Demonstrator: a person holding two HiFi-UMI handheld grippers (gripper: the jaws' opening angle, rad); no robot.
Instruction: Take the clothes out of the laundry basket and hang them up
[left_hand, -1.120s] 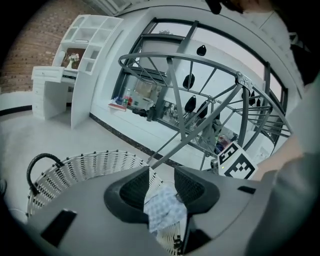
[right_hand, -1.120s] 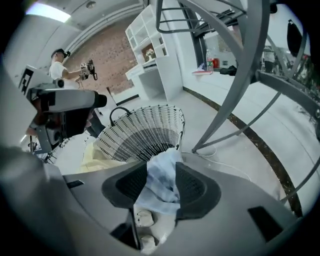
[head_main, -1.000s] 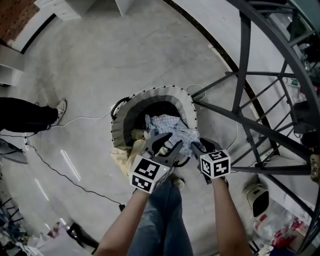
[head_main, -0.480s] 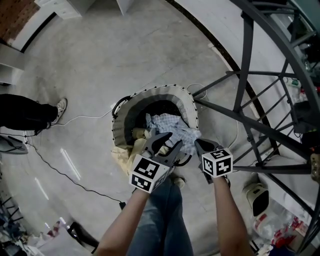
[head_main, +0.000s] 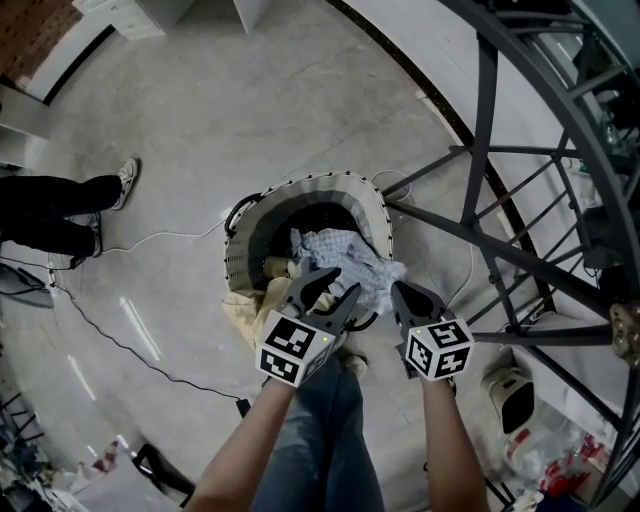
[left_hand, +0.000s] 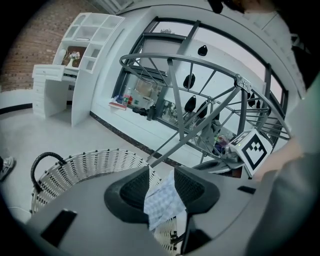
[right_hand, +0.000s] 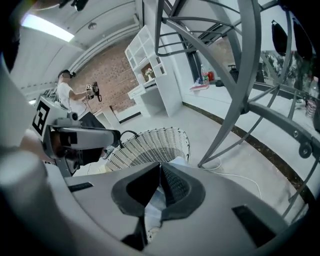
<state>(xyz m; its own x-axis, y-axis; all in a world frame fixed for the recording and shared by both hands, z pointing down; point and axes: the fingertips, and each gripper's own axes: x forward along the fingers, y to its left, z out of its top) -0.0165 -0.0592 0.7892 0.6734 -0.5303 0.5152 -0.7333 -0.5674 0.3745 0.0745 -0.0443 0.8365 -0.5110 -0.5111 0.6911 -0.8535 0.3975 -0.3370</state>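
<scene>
The white woven laundry basket (head_main: 300, 183) stands on the grey floor just in front of the person's legs, with a dark metal drying rack (head_main: 480, 150) on its right. A blue-and-white checked cloth (head_main: 345, 255) rises out of the basket's near right side, partly over the rim, and both grippers have hold of it.

The left gripper (head_main: 330, 290) points down at the near rim. Its 2 jaws stand about half apart, and a bunched fold of the checked cloth fills the gap between the pads, so it is gripped there.

The right gripper (head_main: 400, 292) is just to the right of it, at the cloth's right edge. Its jaws have just been closing and now stand almost together, with a thin piece of the same cloth pinched between them and hanging below the pads.

A pale yellow garment (head_main: 245, 310) hangs over the basket's near left rim. A white cable (head_main: 160, 238) runs across the floor to the left, where another person's legs (head_main: 50, 215) stand at the far left edge.
</scene>
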